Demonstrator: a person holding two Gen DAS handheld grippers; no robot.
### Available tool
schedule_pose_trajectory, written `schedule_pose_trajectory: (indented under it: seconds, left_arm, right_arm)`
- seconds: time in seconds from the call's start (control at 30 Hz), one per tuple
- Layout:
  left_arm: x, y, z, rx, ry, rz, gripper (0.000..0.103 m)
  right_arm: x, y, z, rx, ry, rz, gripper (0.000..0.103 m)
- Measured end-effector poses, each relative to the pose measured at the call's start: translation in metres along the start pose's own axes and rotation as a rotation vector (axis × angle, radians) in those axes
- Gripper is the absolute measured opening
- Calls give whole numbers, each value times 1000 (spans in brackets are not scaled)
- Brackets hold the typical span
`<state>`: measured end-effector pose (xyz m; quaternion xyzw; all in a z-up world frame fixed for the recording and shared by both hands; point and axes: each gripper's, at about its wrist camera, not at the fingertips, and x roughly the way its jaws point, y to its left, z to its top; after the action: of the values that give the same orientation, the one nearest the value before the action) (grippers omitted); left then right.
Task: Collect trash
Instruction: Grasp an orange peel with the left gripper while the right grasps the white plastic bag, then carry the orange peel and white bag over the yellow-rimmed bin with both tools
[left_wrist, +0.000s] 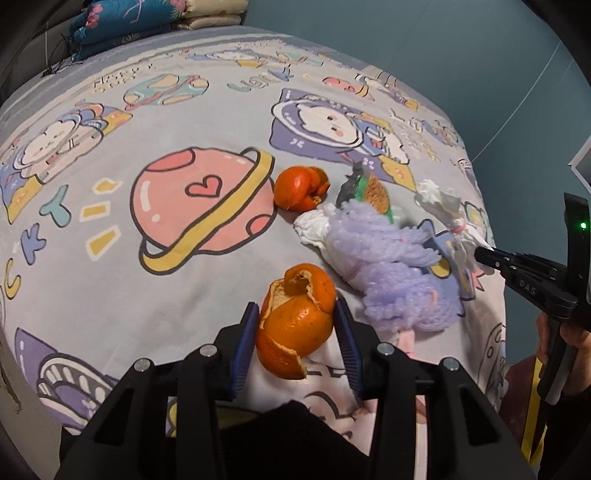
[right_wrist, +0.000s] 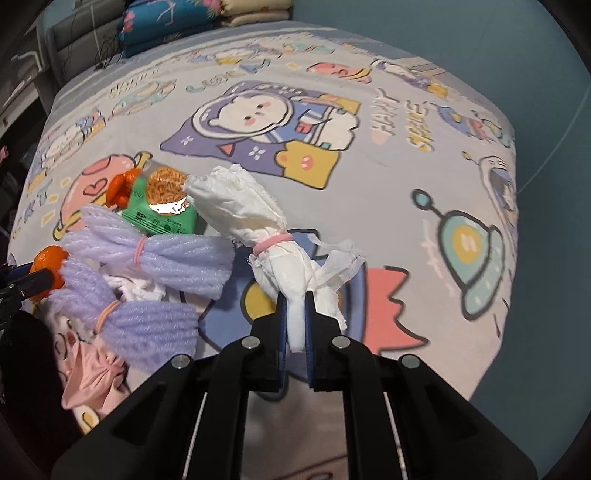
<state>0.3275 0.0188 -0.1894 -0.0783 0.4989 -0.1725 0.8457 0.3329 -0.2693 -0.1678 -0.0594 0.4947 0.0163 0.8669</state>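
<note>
The left hand-held gripper had its blue pads closed against the flanks of an orange peel, a curled shell of rind with a torn flap standing at its top. The jaws stood partway in, since the peel was bulky, and the peel appeared to sit just clear of the bed sheet rather than resting on it.

The right hand-held gripper was shut nearly to nothing on the lower end of a white tissue bundle, which was cinched about its middle by a pink elastic band. The bundle's long axis ran straight out along the gripper's fingers, up and away toward the far side of the bed, with the loose end fanning beyond the band (so it would swing if carried quickly).

The relation that mattered lay with what remained. A second orange peel sat on the sheet straight ahead of the left gripper, past the held peel and well apart from it. Just beside it lay a green snack wrapper, and nearer in, purple foam netting tied in bunches, stretching crosswise between the two grippers. A loose white tissue was tucked against the netting. The left hand looked the nearer to the far peel; the netting lay about evenly between both hands, though each was already full.
</note>
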Motion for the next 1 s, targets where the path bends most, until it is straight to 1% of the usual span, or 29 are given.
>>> schedule_pose_trajectory:
  seconds: [0.2,0.47,0.77,1.0]
  left_arm:
    - [-20,-2,-1,6,-37,3,39]
    - [-50,-11,-6,19,-90,2,39]
    - [-77,-34,-15,57,-141,-13,39]
    - [-90,-60,-26,92,-149,-38,39]
  right_arm:
    - [-40,-10,-13,47,-66,2,7]
    - [-80,-14,-31,86,-118,27,7]
    - [-110,-24,-56,154,-148,59,7]
    - [-133,-38,-82,214,-165,92,7]
